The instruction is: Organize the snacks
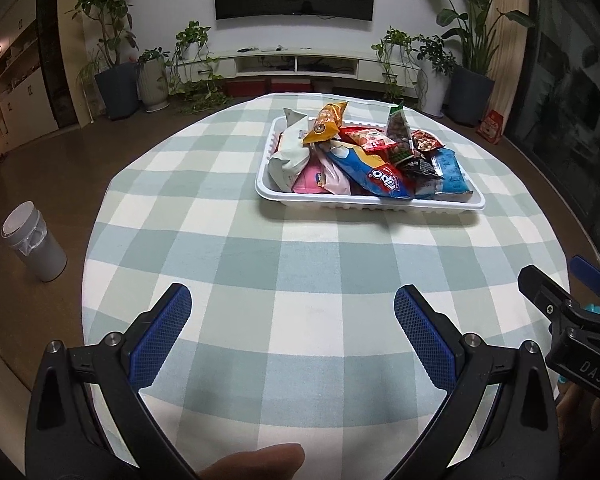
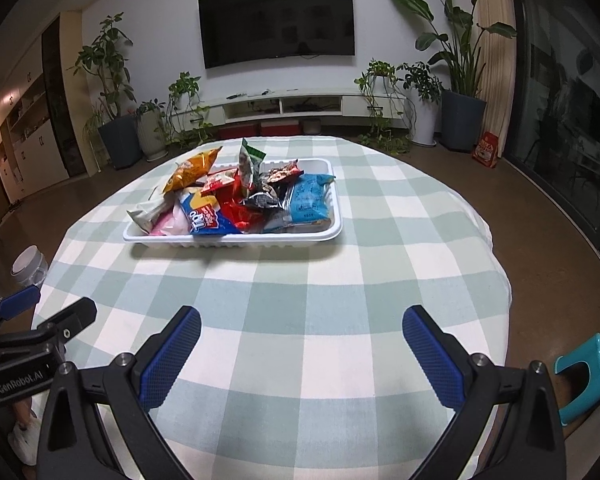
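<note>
Both tools are hanging above the near part of the counter [image 1: 228, 240], which is wearing a green-and-white checked cloth, and neither is holding anything. The left tool [image 1: 292, 316] is standing with its blue pads spread wide; the right tool [image 2: 300, 336] is gaping just as wide.

The snacks are all lying heaped in a white tray [image 2: 236, 238] on the far half of the counter, well apart from both tools. The tray's long axis is running across the view, left to right. From the left tool it is sitting ahead and off to the right; from the right tool it is sitting ahead and a little to the left, so it is lying roughly between the two lines of reach. Which hand is nearer is hard to judge through the fisheye bend, though the right looks slightly better lined up.

On top, an orange packet [image 1: 327, 122] and a green packet [image 1: 398, 130] are sticking up, the easiest to pinch. A blue packet [image 2: 310, 200] is lying flat at the tray's right end.
</note>
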The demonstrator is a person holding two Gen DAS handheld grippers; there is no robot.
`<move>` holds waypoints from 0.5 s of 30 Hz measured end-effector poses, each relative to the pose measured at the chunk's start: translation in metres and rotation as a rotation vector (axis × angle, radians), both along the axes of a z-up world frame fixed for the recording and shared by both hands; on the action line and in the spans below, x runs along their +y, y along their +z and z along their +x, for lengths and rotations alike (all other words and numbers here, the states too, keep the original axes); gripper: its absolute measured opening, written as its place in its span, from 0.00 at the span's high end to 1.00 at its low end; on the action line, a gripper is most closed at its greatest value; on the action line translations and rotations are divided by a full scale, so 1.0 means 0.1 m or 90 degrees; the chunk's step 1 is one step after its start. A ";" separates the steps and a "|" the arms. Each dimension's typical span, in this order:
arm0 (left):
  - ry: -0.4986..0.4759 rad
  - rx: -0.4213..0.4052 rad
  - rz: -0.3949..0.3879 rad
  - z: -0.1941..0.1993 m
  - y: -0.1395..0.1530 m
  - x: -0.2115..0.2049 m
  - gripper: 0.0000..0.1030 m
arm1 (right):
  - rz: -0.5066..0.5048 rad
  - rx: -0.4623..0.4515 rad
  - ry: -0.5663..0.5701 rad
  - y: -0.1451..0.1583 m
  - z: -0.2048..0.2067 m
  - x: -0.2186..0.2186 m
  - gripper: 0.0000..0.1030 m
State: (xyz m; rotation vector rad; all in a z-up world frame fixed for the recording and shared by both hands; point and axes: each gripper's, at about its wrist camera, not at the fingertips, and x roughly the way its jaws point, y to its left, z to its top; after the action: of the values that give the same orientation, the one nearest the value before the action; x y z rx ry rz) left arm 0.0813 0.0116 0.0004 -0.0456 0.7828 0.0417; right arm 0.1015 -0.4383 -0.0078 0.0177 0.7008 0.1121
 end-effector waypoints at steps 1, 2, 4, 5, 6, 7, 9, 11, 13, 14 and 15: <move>0.000 0.000 0.000 0.00 0.00 0.00 0.00 | 0.000 0.001 0.000 0.00 0.00 0.00 0.00; 0.000 0.000 0.003 0.00 0.00 0.00 0.00 | 0.000 0.002 0.000 -0.01 0.00 0.00 0.00; -0.001 -0.003 0.010 0.00 0.00 -0.01 0.00 | 0.001 0.001 -0.001 -0.01 0.00 0.00 0.00; -0.001 -0.005 0.012 -0.01 0.01 -0.02 0.00 | 0.000 0.003 0.000 -0.01 0.00 0.00 0.00; -0.001 -0.007 0.014 -0.02 0.01 -0.02 0.00 | 0.000 0.004 0.000 -0.01 0.00 0.00 0.00; -0.002 -0.010 0.015 -0.02 0.02 -0.02 0.00 | 0.001 0.005 -0.001 -0.02 0.00 0.00 0.00; -0.002 -0.013 0.014 -0.03 0.03 -0.03 0.00 | 0.000 0.004 0.000 -0.02 0.01 0.00 0.00; -0.002 -0.014 0.013 -0.03 0.03 -0.03 0.00 | -0.001 0.005 0.000 -0.02 0.01 0.00 0.00; -0.002 -0.015 0.010 -0.03 0.04 -0.02 0.00 | -0.001 0.006 -0.001 -0.03 0.00 0.00 0.00; -0.003 -0.015 0.009 -0.04 0.04 -0.03 0.00 | 0.000 0.006 -0.001 -0.03 0.00 0.00 0.00; -0.003 -0.016 0.009 -0.04 0.04 -0.03 0.00 | 0.001 0.005 -0.001 -0.02 0.00 0.00 0.00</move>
State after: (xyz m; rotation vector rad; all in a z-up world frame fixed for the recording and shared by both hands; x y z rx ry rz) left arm 0.0775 0.0090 0.0047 -0.0309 0.7568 0.0416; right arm 0.1018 -0.4379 -0.0102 0.0198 0.7091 0.1108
